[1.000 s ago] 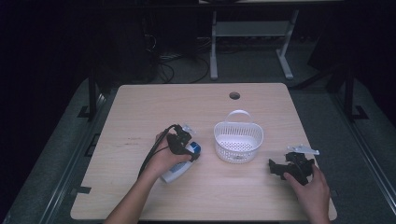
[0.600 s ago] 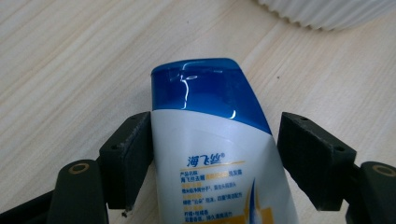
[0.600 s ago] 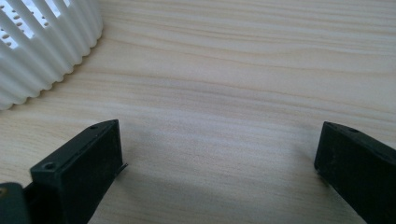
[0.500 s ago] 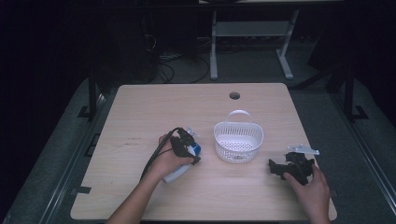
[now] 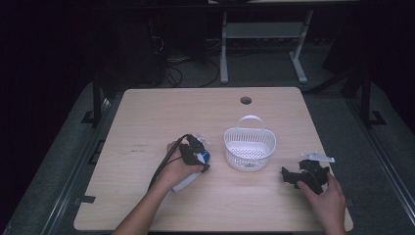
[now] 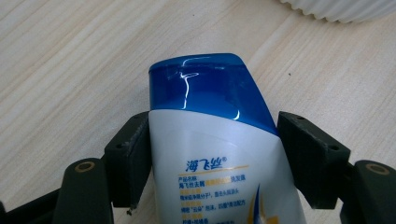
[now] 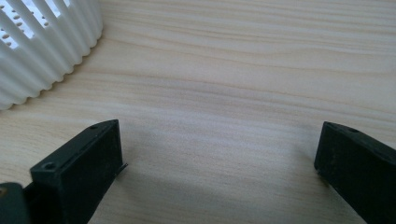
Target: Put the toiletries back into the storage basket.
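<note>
White plastic with a blue cap, the shampoo bottle [image 6: 219, 154] lies on its side on the table [image 5: 147, 112], a little left of the middle and nearer the front edge than the back; the left gripper [image 6: 215, 154] straddles it just below the cap, its jaws having just been closing, the left pad flat against the bottle's side and the right pad touching or a hair off, so I judge the grasp as being made rather than finished. To do this well, the pads should settle squarely on the flat flanks below the cap, not on the cap's slope where they would slide; the squeeze should be firm but not crushing, since the body looks soft and glossy; lifting should wait until both pads bear evenly.

Just beside the bottle, toward the right edge, stands the white slatted basket [image 5: 250, 149] with its handle turned to the back edge; it is near enough that a low carry would strike its rim, so the bottle would need to rise above the wall first. The right gripper [image 5: 303, 175] rests near the front right corner, well apart from the bottle, its jaws spread wide over bare wood with nothing between them; it blocks nothing. A cable hole [image 5: 245, 100] sits by the back edge, out of the way.
</note>
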`<action>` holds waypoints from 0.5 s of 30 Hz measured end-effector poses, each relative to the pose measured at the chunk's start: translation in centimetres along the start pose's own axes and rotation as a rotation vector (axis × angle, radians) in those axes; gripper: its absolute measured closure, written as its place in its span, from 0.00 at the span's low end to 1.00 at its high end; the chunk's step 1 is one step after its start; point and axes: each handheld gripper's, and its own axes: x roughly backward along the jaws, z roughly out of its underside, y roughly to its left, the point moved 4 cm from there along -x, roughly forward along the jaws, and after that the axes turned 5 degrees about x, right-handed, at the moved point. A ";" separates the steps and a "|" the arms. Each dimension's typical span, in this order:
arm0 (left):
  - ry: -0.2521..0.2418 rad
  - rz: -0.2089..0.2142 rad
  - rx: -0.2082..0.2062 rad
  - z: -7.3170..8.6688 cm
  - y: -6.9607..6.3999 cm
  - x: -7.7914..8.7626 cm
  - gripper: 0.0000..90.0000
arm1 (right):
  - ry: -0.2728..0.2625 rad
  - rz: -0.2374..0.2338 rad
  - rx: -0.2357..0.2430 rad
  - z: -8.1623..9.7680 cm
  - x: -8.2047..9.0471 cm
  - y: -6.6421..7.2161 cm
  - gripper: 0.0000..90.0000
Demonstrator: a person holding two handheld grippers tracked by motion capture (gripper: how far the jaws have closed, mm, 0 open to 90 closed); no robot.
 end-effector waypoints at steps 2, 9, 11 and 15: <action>0.002 -0.004 0.008 0.0 -0.1 0.0 0.34 | 0.000 0.000 0.000 0.0 0.0 0.0 0.00; 0.013 -0.008 0.013 -0.1 0.0 0.1 0.39 | 0.000 0.000 0.000 0.0 0.0 0.0 0.01; 0.020 -0.005 0.013 -0.1 0.0 0.2 0.39 | 0.000 0.000 0.000 0.0 0.0 0.0 0.01; 0.023 -0.004 0.015 -0.1 0.0 0.2 0.40 | 0.000 0.000 0.000 0.0 0.0 0.0 0.00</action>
